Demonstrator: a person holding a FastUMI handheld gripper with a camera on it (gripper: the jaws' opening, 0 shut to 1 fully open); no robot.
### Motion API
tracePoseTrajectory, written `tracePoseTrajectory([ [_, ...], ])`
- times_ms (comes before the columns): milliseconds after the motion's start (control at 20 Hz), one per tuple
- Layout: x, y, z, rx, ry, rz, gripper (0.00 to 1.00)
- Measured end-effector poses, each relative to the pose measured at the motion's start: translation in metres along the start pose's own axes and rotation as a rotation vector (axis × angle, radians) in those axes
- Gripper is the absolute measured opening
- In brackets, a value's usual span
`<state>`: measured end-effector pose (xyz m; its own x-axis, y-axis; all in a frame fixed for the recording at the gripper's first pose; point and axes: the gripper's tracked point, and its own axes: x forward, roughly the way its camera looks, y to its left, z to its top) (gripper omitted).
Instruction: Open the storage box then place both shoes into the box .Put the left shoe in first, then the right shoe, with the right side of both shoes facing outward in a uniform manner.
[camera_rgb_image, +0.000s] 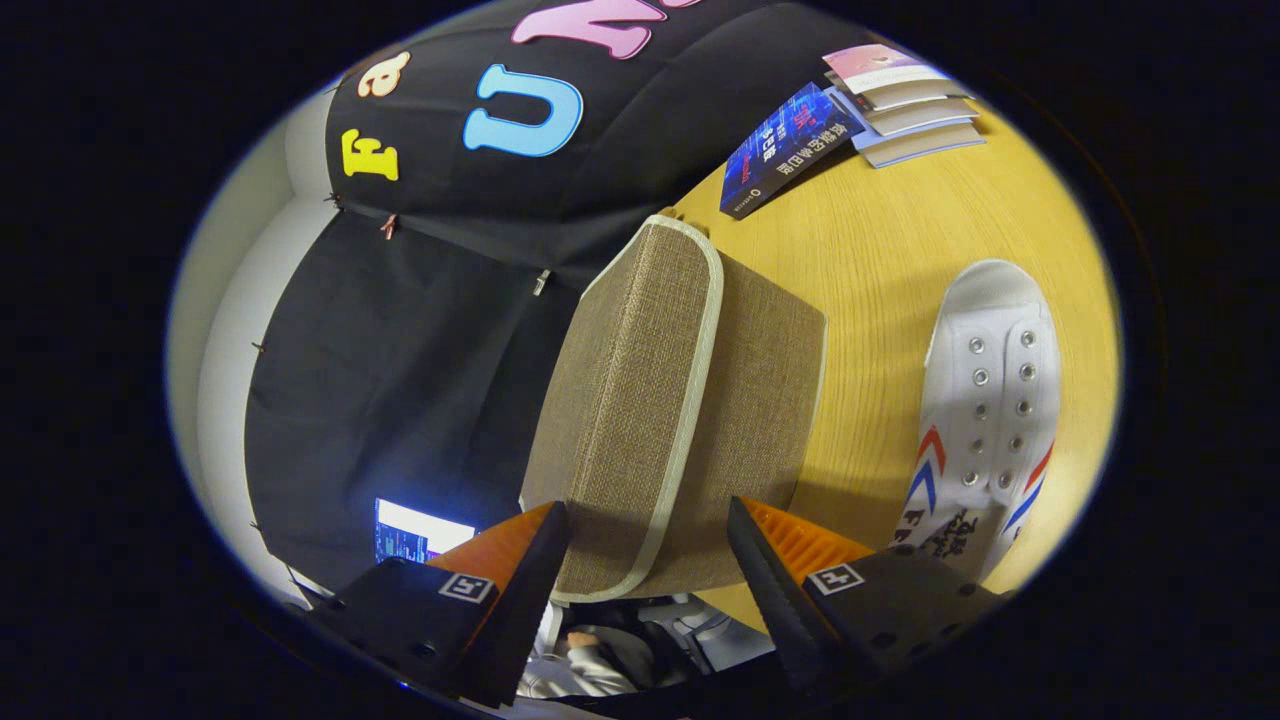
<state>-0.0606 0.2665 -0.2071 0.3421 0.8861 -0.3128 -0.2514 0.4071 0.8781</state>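
The storage box (640, 400) is brown woven fabric with a pale trimmed lid edge and stands closed on the wooden table (880, 250). Its near corner lies between the fingers of my gripper (648, 512), which is open. One fingertip (550, 530) rests by the lid's top face and the other (745, 530) stands in front of the box's side face, so they straddle the trimmed edge. I cannot tell whether either one touches it. A white canvas shoe (985, 400) with red and blue stripes lies on the table beyond the box's side, apart from it.
A stack of books (900, 105) and a dark blue book (785, 150) lie at the table's far end past the box. A lit screen (420, 530) glows past the booth's wall, and a person's sleeve (590, 650) shows below the fingers.
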Motion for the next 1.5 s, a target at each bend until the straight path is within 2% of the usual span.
tracePoseTrajectory([
  [100, 0.002, 0.008, 0.003, 0.053, 0.005, 0.051, 0.97],
  [300, 0.018, -0.001, -0.001, 0.087, 0.02, 0.048, 0.96],
  [500, 0.028, 0.008, -0.003, 0.202, 0.053, 0.117, 0.96],
  [650, 0.023, 0.02, 0.0, 0.271, 0.062, 0.181, 0.96],
  [750, 0.016, 0.027, 0.004, 0.31, 0.051, 0.209, 0.89],
  [950, 0.003, 0.042, 0.007, 0.354, 0.039, 0.252, 0.89],
  [1050, -0.003, 0.049, 0.014, 0.384, 0.006, 0.282, 0.77],
  [1200, -0.006, 0.06, 0.013, 0.399, 0.003, 0.294, 0.75],
  [1300, -0.007, 0.069, 0.016, 0.435, 0.007, 0.322, 0.52],
  [1400, -0.008, 0.083, 0.014, 0.444, 0.021, 0.348, 0.52],
  [1450, -0.006, 0.077, 0.019, 0.44, -0.016, 0.313, 0.35],
  [1500, -0.002, 0.082, 0.024, 0.438, -0.026, 0.329, 0.18],
])
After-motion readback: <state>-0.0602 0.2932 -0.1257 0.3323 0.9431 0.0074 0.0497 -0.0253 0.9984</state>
